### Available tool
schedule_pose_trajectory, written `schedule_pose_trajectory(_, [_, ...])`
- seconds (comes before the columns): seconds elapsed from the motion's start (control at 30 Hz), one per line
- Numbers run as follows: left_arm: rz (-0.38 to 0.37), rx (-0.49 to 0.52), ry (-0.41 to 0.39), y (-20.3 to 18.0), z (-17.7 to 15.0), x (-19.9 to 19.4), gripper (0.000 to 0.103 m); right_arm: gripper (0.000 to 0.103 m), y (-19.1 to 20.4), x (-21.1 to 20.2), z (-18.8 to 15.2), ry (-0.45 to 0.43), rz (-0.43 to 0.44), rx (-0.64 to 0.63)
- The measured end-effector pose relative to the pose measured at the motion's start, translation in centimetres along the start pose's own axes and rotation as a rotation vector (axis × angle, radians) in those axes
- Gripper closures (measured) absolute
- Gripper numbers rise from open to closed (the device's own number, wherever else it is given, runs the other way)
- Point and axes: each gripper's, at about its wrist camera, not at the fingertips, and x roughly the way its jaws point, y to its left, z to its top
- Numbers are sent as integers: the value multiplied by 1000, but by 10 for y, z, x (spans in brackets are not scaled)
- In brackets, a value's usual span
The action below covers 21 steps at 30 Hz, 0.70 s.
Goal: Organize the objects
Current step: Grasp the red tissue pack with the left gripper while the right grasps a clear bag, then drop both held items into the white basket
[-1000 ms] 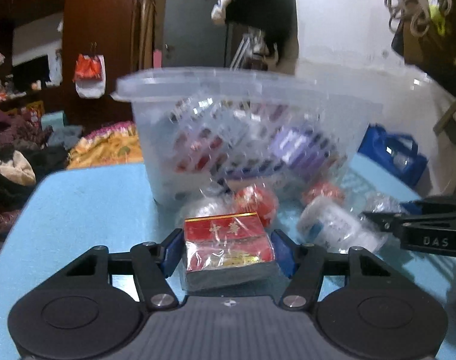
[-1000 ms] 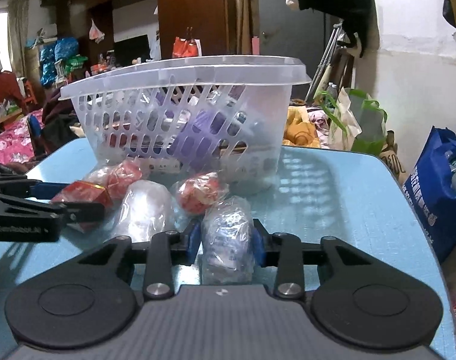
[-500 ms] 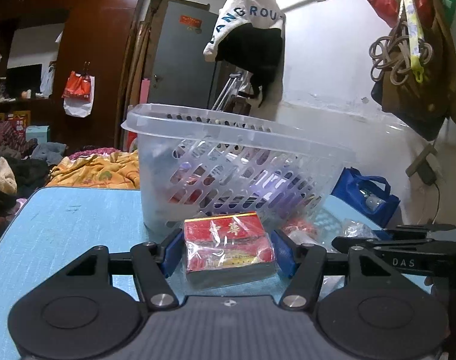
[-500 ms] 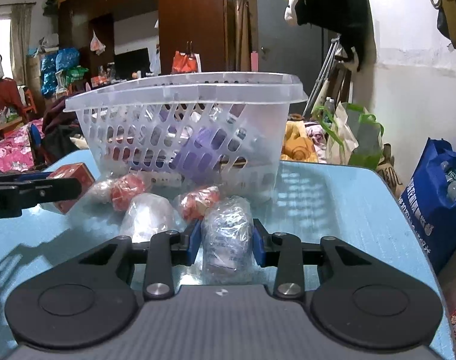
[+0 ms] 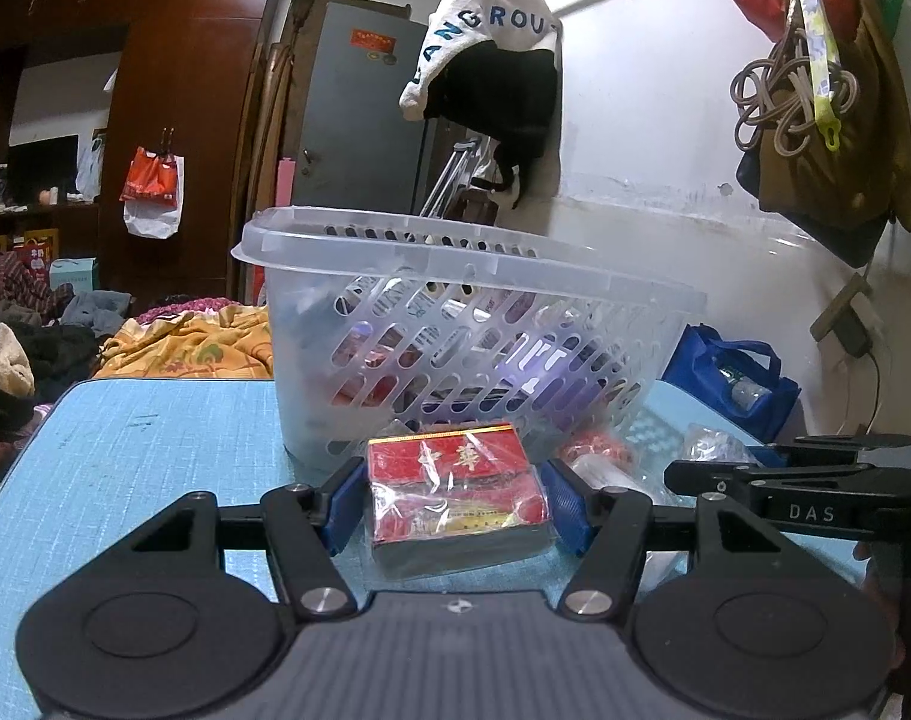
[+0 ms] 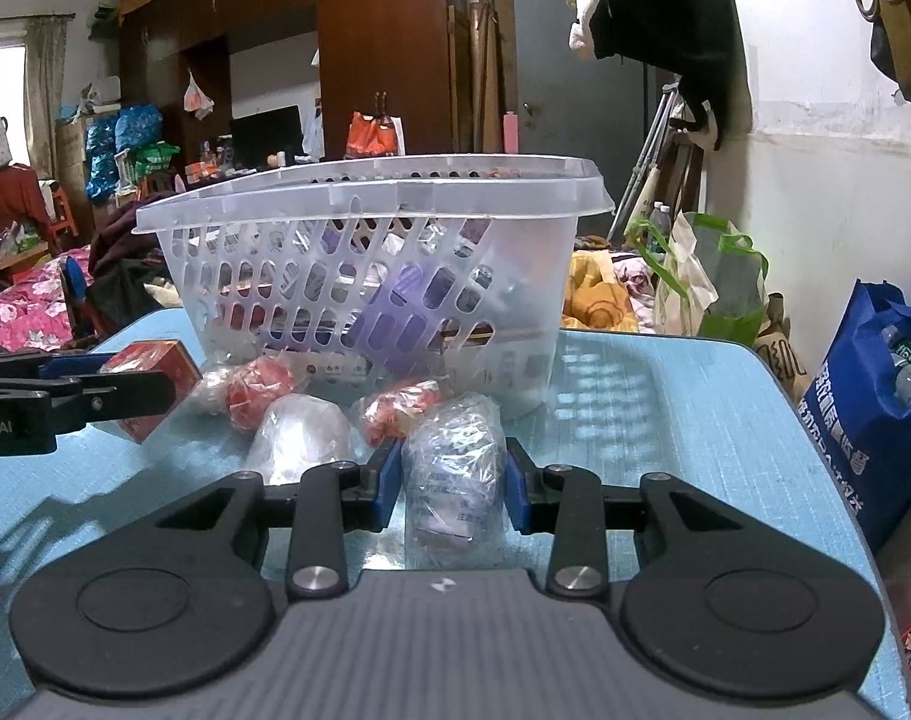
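Both hands loaded, both facing the clear slotted basket [image 5: 467,324].

Left gripper [image 5: 452,504]: blue pads pressed against the two short ends of a red box [image 5: 452,495] wrapped in clear film, gold band along the top edge. The box's long axis runs 9 to 3 o'clock across the jaws, broad red face up and tipped toward the camera. In the right wrist view the same box [image 6: 149,375] appears clear of the blue tabletop [image 6: 665,396], so it reads as lifted.

Right gripper [image 6: 452,483]: jaws clamped on a clear-wrapped bundle [image 6: 455,474], its long axis running 6 to 12 o'clock, pointing away from the camera toward the basket. Whether its underside rests on the table cannot be told.

Key relation: from each claw the basket lies at 12 o'clock, and its rim [image 6: 371,192] stands well above both held items. Judgement: neither item goes in on a level push; each must rise over the near rim first. The left hand looks the nearer to the basket wall, with the box just in front of it.

Loose things on the table between claws and basket: a red-and-white wrapped piece [image 6: 260,387], a second one [image 6: 398,408], and a pale wrapped lump [image 6: 296,438] just beside the bundle at its 9 o'clock. Judgement: these are yet to be put away. The basket already holds packets, one purple [image 6: 407,312].
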Motion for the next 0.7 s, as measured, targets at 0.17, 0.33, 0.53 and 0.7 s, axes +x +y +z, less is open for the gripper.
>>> schedule_pose_trajectory(0.17, [1,-1,-10,0,0,-1,37,64,-1,-1,0,-8,3,2])
schedule_pose_trajectory(0.33, [-31,-4,-78,1,-2,-13,37,64,-3,-16,-2,-94,29,36])
schedule_pose_trajectory(0.53, [-95,-12,-213,-4,46,-49,37,64,16,-55,31,-249,49,-20])
schedule_pose_trajectory(0.7, [-20,-6,-188,-5,125,-18,37,64,17,-37,110,-290,27,-46])
